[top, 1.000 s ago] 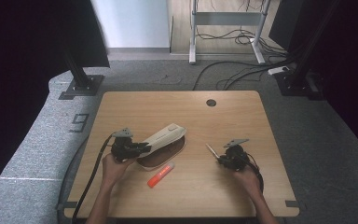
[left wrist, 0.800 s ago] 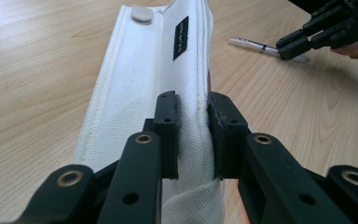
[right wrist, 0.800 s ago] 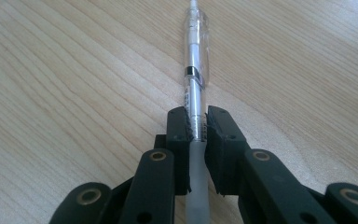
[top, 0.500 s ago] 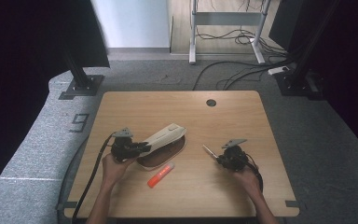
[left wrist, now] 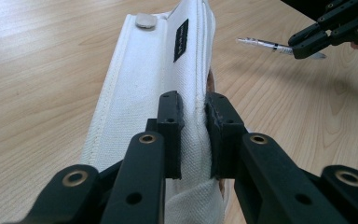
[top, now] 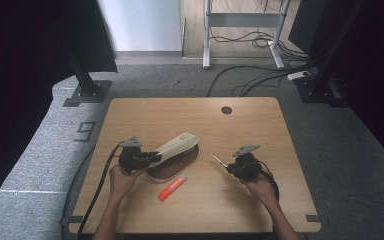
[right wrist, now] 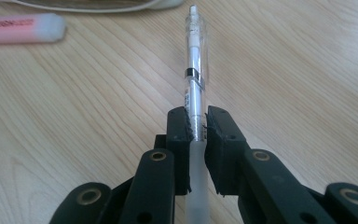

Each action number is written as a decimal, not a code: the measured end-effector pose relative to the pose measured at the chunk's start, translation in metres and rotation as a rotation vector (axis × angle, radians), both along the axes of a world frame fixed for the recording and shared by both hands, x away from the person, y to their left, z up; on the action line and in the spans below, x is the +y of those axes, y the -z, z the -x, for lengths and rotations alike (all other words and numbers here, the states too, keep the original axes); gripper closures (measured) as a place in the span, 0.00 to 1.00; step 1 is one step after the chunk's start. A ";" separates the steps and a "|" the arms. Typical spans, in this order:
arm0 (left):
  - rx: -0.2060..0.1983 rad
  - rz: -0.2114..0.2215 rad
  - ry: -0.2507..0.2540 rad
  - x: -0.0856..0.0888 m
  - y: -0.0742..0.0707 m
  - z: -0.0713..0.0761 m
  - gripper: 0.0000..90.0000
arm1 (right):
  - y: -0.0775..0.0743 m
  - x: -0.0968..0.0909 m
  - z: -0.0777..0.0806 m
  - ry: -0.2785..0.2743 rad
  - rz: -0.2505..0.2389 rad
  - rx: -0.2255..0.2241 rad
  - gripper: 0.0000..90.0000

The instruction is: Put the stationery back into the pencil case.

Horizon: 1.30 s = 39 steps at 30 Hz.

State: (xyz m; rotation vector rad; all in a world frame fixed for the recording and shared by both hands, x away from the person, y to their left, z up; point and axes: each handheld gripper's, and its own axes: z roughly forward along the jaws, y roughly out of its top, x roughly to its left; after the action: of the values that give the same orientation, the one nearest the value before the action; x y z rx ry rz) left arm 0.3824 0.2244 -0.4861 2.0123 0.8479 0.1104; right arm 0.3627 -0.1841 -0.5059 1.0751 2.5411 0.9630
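Now, high view: left gripper lifting flap of white pouch mid-bench, mouth gaping; right gripper w/ pen aimed at pouch, apart from it. Orange marker lying just below pouch.

Left gripper view: jaws pinching pouch flap edge; pen off at upper right.

Right gripper view: jaws clamped on pen barrel, tip fwd, clear of wood; marker upper left.

Step, prob.: loading pen into pouch. Next: keep flap up, line pen w/ opening, slide in, release.
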 end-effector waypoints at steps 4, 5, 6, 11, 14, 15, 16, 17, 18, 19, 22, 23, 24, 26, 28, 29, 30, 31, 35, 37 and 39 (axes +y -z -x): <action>0.001 0.002 0.000 0.000 0.000 0.000 0.85 | -0.002 0.006 -0.001 -0.015 -0.010 0.002 0.87; 0.001 0.002 0.000 0.000 0.000 0.000 0.85 | -0.004 0.011 -0.002 -0.031 -0.014 -0.004 0.87; 0.001 0.002 -0.001 0.000 0.000 0.000 0.85 | -0.005 0.013 -0.003 -0.037 -0.015 -0.004 0.87; 0.000 0.003 -0.001 0.000 0.000 0.000 0.85 | -0.007 0.024 -0.005 -0.070 -0.020 -0.007 0.87; -0.002 0.005 -0.002 0.001 -0.001 0.000 0.85 | -0.009 0.034 -0.009 -0.096 -0.025 -0.006 0.87; -0.002 0.005 -0.002 0.001 -0.001 0.000 0.85 | -0.009 0.034 -0.009 -0.096 -0.025 -0.006 0.87; -0.002 0.006 -0.002 0.001 -0.001 0.000 0.85 | -0.010 0.036 -0.010 -0.103 -0.026 -0.004 0.87; -0.002 0.006 -0.002 0.001 -0.001 0.000 0.85 | -0.010 0.039 -0.011 -0.107 -0.027 -0.006 0.87; -0.002 0.007 -0.002 0.001 -0.001 0.000 0.85 | -0.011 0.044 -0.014 -0.119 -0.032 -0.004 0.87; -0.002 0.007 -0.002 0.001 -0.001 0.000 0.85 | -0.011 0.044 -0.014 -0.119 -0.032 -0.004 0.87; -0.003 0.010 -0.004 0.001 -0.001 0.000 0.85 | -0.010 0.054 -0.018 -0.144 -0.031 0.004 0.87; -0.003 0.010 -0.004 0.001 -0.001 0.000 0.85 | -0.010 0.054 -0.018 -0.144 -0.031 0.004 0.87; -0.004 0.011 -0.004 0.001 -0.001 0.000 0.85 | -0.010 0.057 -0.020 -0.153 -0.032 0.007 0.87; -0.004 0.013 -0.005 0.001 -0.002 0.000 0.85 | -0.008 0.065 -0.023 -0.170 -0.029 0.012 0.87; -0.004 0.013 -0.005 0.001 -0.002 0.000 0.85 | -0.008 0.071 -0.025 -0.183 -0.031 0.011 0.87; -0.004 0.013 -0.005 0.001 -0.002 0.000 0.85 | -0.008 0.071 -0.025 -0.183 -0.031 0.011 0.87; -0.005 0.013 -0.005 0.001 -0.002 0.000 0.85 | -0.007 0.076 -0.027 -0.193 -0.031 0.012 0.87; -0.005 0.014 -0.005 0.001 -0.002 0.000 0.85 | -0.007 0.076 -0.027 -0.193 -0.031 0.012 0.87; -0.005 0.015 -0.004 0.001 -0.002 0.000 0.85 | -0.007 0.087 -0.031 -0.212 -0.024 0.018 0.87; -0.006 0.016 -0.003 0.001 -0.002 0.000 0.85 | -0.006 0.093 -0.033 -0.222 -0.019 0.020 0.87; -0.005 0.017 -0.002 0.001 -0.002 0.000 0.85 | -0.005 0.098 -0.035 -0.229 -0.015 0.026 0.87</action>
State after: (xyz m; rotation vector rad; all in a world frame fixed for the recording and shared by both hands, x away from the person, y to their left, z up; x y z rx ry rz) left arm 0.3821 0.2259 -0.4840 1.9949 0.8449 0.1094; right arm 0.3979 -0.0859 -0.5007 0.8169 2.7268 1.0291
